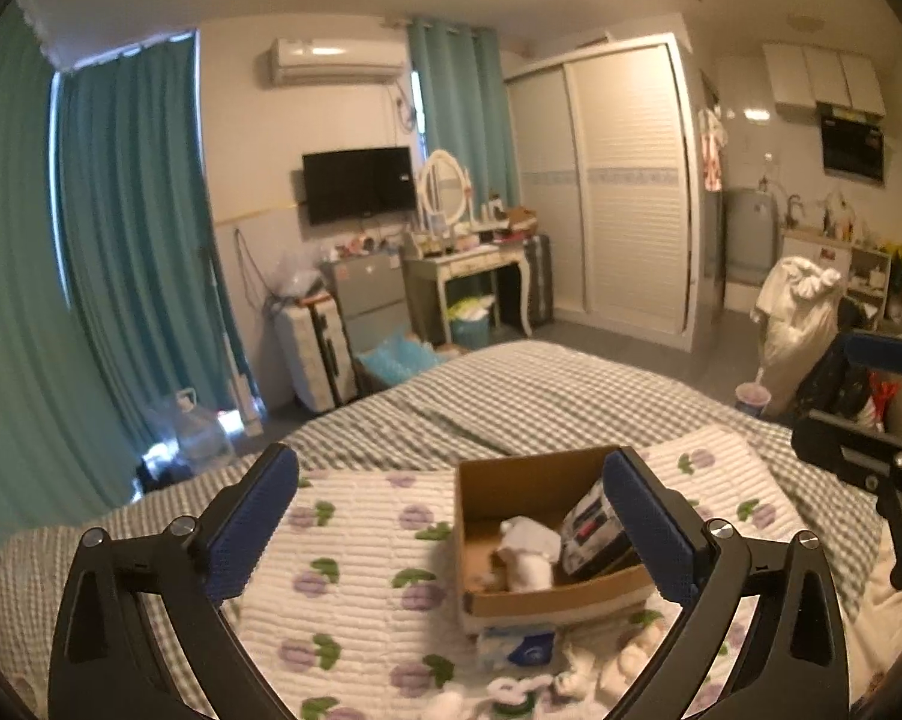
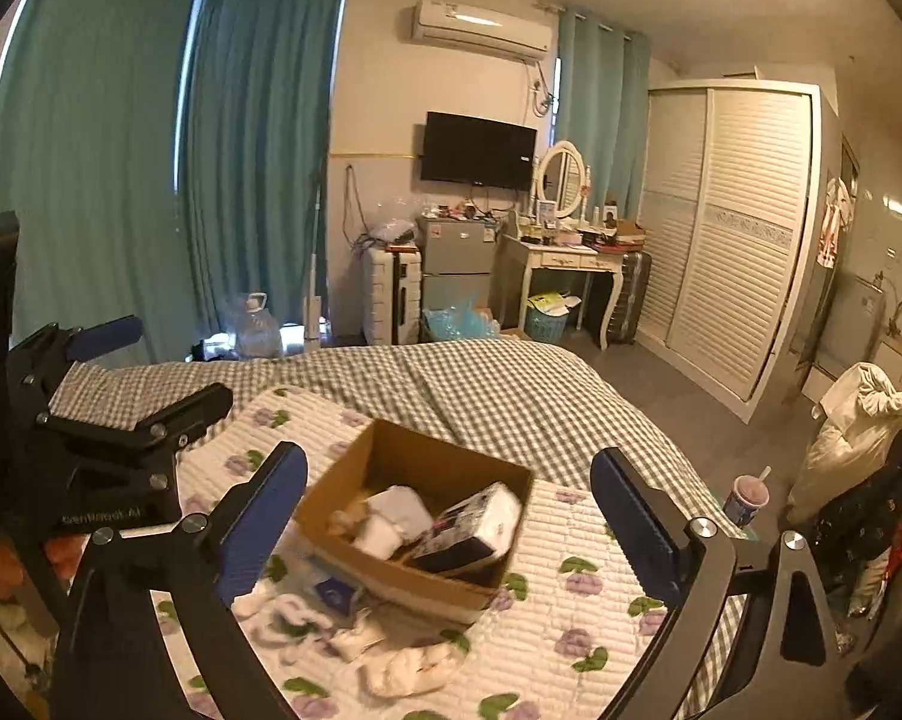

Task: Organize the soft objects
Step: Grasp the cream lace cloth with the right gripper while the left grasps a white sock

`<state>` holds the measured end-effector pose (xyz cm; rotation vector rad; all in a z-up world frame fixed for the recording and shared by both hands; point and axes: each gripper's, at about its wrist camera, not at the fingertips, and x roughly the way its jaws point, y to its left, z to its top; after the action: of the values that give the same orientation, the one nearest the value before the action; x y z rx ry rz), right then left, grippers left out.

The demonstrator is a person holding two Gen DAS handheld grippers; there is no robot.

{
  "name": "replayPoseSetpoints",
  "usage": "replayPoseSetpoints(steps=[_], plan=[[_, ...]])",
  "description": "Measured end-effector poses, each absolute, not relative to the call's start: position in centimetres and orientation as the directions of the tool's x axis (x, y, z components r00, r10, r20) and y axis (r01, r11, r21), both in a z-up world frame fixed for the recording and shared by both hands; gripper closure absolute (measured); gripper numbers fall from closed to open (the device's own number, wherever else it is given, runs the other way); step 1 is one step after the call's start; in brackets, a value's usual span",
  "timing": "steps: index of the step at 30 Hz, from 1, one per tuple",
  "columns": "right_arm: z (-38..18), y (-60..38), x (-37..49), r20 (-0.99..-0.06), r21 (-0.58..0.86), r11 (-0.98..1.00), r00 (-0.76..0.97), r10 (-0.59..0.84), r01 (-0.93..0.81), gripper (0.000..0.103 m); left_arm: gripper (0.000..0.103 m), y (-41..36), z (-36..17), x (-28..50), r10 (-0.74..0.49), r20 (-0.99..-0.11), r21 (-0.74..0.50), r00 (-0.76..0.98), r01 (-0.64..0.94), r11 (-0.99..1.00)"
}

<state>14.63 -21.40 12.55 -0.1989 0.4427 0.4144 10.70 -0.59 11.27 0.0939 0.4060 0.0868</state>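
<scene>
An open cardboard box [image 1: 559,600] [image 2: 402,576] stands on a floral quilted mat [image 1: 342,540] [image 2: 577,612] on the bed. Inside lie a white soft bundle [image 1: 529,546] [image 2: 390,516] and a black-and-white pack [image 1: 592,531] [image 2: 475,528]. In front of the box lie a blue-white tissue pack [image 1: 517,648] [image 2: 330,591] and loose white soft pieces [image 1: 625,660] [image 2: 402,666]. My left gripper [image 1: 451,462] [image 2: 162,366] hovers above and before the box, open and empty. My right gripper [image 2: 447,459] [image 1: 859,390] hovers beside it, also open and empty.
A grey checked bedcover [image 1: 511,396] [image 2: 481,384] spreads beyond the mat. A drink cup [image 2: 748,498] stands off the bed's right edge next to a chair piled with clothes [image 2: 859,438]. A dressing table [image 2: 571,258], a wardrobe and curtains line the far walls.
</scene>
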Motion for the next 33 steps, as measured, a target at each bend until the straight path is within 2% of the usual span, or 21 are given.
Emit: replayPoseSetpoints(steps=[4, 9, 17, 19, 25, 28, 30, 32, 33], plan=[[10.8, -19.7, 12.8, -0.482, -0.095, 0.898, 0.809, 0.336, -0.429, 0.005, 0.0, 1.4, 9.4, 9.3, 0.102, -0.418, 0.116, 0.902, -0.058, 0.992], [5.4, -18.1, 13.4, -0.568, -0.027, 0.898, 0.746, 0.349, -0.44, 0.005, 0.0, 3.3, 4.3, 9.5, 0.112, -0.474, 0.161, 0.874, -0.039, 0.986], [-5.4, -18.3, 16.4, -0.686, -0.026, 0.937, 0.688, 0.237, -0.349, 0.005, 0.0, 4.0, -5.4, 10.0, 0.092, -0.585, 0.184, 0.806, 0.021, 0.983], [-8.6, -19.2, 17.7, -0.731, -0.051, 0.952, 0.661, 0.17, -0.301, 0.005, 0.0, 3.9, -7.8, 10.0, 0.068, -0.619, 0.185, 0.783, 0.061, 0.981], [-13.8, -20.8, 20.3, -0.802, -0.008, 0.97, 0.581, 0.138, -0.242, 0.006, 0.002, 5.9, -12.3, 10.9, 0.013, -0.708, 0.074, 0.706, 0.056, 0.996], [-15.5, -20.5, 20.9, -0.824, 0.017, 0.963, 0.541, 0.165, -0.267, 0.006, 0.002, 6.9, -13.0, 11.1, -0.029, -0.721, 0.0, 0.692, 0.042, 0.999], [-16.5, -20.1, 21.1, -0.836, -0.005, 0.962, 0.53, 0.145, -0.272, 0.007, 0.002, 6.8, -13.2, 11.2, -0.028, -0.728, -0.003, 0.685, 0.038, 0.999], [-17.4, -19.9, 21.1, -0.85, 0.02, 0.962, 0.502, 0.16, -0.273, 0.017, 0.002, 6.4, -13.4, 11.2, -0.023, -0.73, 0.011, 0.683, 0.046, 0.999], [-17.7, -19.9, 21.3, -0.855, 0.039, 0.962, 0.489, 0.173, -0.272, 0.018, 0.004, 6.3, -13.5, 11.3, -0.022, -0.732, 0.016, 0.681, 0.05, 0.999]])
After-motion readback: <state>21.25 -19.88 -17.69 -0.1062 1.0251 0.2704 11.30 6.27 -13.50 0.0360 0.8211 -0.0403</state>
